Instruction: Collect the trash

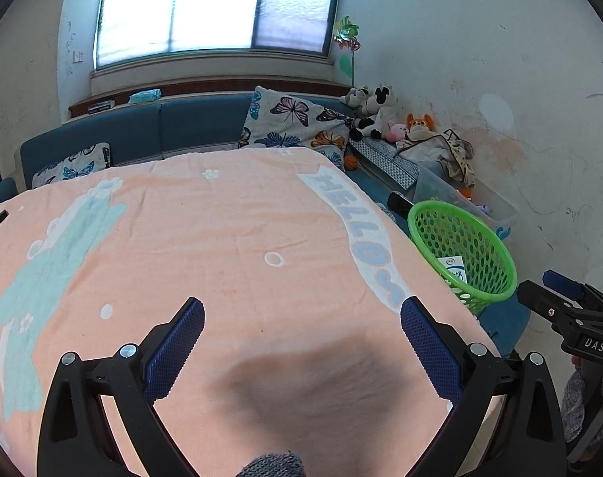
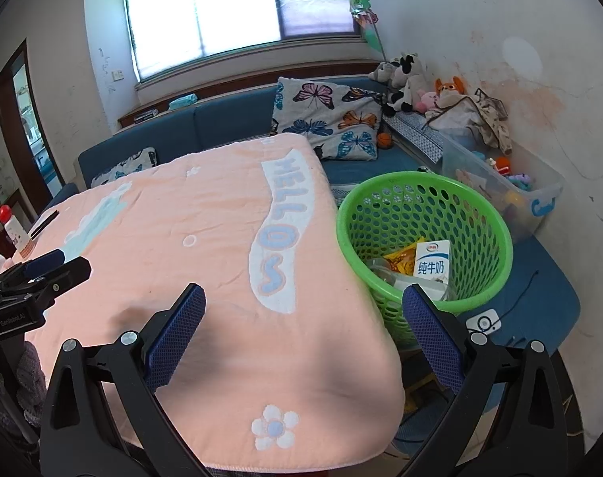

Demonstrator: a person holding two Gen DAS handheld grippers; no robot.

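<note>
A green perforated basket point(image 2: 480, 214) stands off the right edge of the table; it also shows in the left wrist view point(image 1: 496, 254). Inside lie a white and blue milk carton point(image 2: 432, 262), an orange-yellow wrapper point(image 2: 401, 258) and clear plastic. My left gripper point(image 1: 301, 310) is open and empty above the pink "HELLO" cloth point(image 1: 222, 238) on the table. My right gripper point(image 2: 303, 298) is open and empty over the table's right front corner, beside the basket. Each gripper shows at the edge of the other's view.
A blue sofa point(image 2: 222, 123) with butterfly pillows point(image 2: 325, 119) runs behind the table. Plush toys point(image 2: 408, 79) and a clear bin of toys point(image 2: 540, 198) stand by the right wall. A red-capped bottle point(image 2: 11, 226) and a dark flat object point(image 2: 43, 222) sit at the table's left edge.
</note>
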